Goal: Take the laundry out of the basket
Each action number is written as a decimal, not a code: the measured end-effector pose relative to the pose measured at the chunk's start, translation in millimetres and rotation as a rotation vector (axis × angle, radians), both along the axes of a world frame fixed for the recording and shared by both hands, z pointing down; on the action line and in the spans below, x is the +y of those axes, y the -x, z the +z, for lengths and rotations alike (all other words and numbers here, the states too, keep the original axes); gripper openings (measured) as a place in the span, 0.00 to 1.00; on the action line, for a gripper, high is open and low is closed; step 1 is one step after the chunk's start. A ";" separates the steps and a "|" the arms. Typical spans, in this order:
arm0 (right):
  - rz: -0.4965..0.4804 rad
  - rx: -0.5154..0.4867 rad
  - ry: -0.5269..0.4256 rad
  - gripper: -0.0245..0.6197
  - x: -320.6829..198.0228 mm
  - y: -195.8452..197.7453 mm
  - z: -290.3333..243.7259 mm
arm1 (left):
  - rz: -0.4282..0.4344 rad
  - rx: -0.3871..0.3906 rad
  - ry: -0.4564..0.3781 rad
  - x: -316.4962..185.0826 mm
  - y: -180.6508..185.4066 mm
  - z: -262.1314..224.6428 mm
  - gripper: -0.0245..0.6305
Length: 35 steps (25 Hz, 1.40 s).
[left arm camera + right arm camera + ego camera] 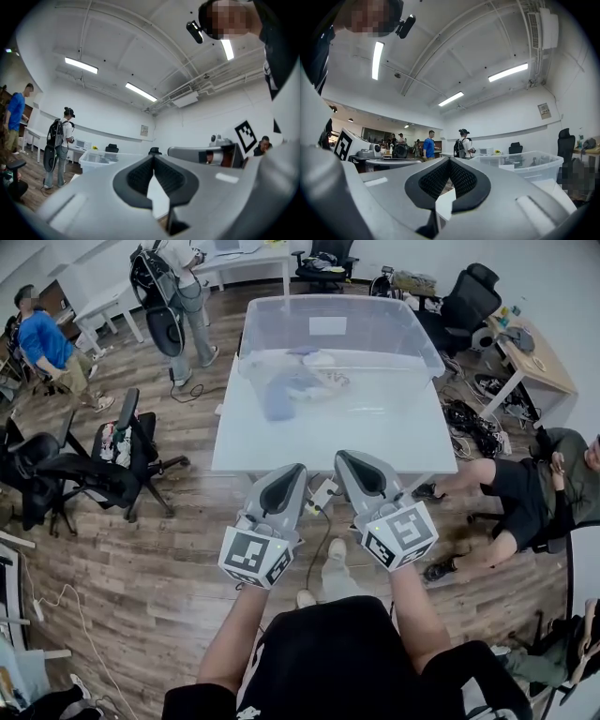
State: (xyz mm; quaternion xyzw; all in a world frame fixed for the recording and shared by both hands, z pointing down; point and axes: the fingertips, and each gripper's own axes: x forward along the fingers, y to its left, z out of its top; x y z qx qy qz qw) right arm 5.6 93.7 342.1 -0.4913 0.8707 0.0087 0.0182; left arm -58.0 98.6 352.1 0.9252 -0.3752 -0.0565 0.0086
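Observation:
A clear plastic basket (339, 304) stands on the far half of the white table (394, 432). Blue and white laundry (292, 382) lies inside it at the left. My left gripper (299, 468) and right gripper (341, 457) hover side by side over the table's near edge, well short of the basket. Both are shut with nothing between the jaws. The left gripper view looks over the shut left gripper (153, 157) to the basket (99, 160) far off. In the right gripper view, the basket (529, 165) sits beyond the shut right gripper (449, 160).
Black office chairs (98, 470) stand left of the table. A person with a backpack (178, 296) stands at the far left, and another in blue (42, 338) is further off. A person sits on the floor (534, 488) at the right, near cables (473, 426).

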 end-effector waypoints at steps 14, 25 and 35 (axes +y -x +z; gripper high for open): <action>-0.026 -0.016 -0.005 0.04 -54.6 -28.1 0.4 | -0.013 -0.009 -0.004 -55.1 -32.9 3.0 0.05; -0.046 -0.028 0.006 0.04 -113.4 -48.0 4.5 | -0.049 -0.023 0.004 -112.3 -48.4 5.6 0.05; -0.075 -0.033 0.014 0.04 -160.3 -58.9 11.2 | -0.087 -0.021 0.023 -158.1 -58.0 14.4 0.05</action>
